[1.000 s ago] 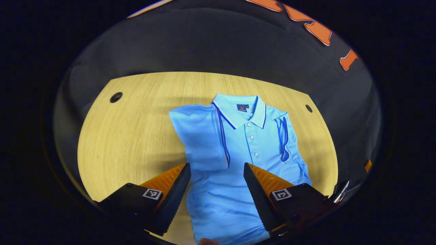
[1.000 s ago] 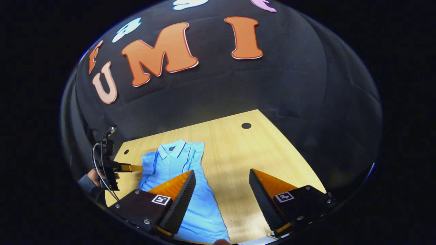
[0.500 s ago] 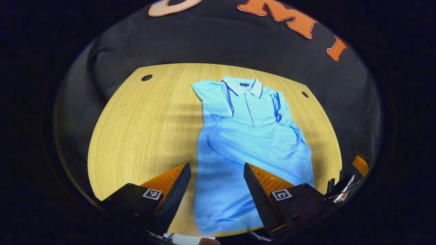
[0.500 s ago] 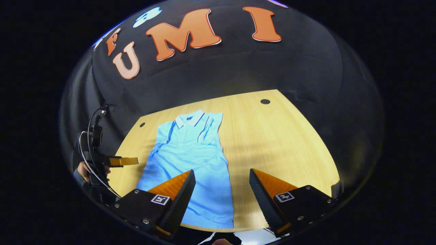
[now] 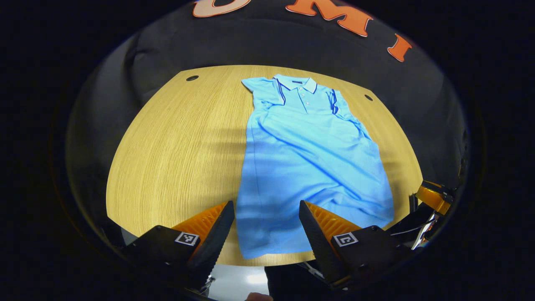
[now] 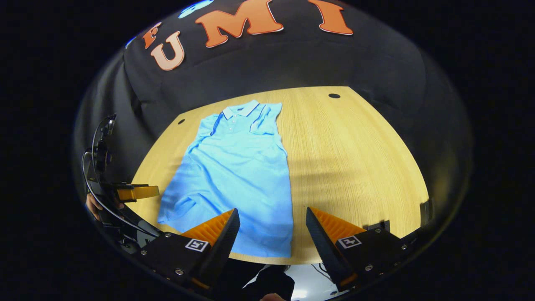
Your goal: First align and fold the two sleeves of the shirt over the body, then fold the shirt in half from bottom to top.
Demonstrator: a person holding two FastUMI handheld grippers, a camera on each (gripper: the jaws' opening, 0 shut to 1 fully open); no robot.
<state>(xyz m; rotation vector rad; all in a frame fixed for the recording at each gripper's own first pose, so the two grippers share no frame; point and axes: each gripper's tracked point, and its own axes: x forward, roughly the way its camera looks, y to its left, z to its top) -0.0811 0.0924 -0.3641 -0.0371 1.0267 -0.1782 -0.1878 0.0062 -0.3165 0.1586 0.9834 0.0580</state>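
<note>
Lying flat on the wooden table (image 5: 167, 146), the light blue shirt (image 5: 305, 154) has both sleeves folded in over its body, collar (image 5: 294, 83) toward the far edge and hem at the near edge. Your left gripper (image 5: 266, 228) hangs above the hem with its fingers spread and nothing between them. Your right gripper (image 6: 271, 234) is likewise spread wide and holds nothing, above the hem's other corner; the left gripper shows at the left of the right gripper view.
</note>
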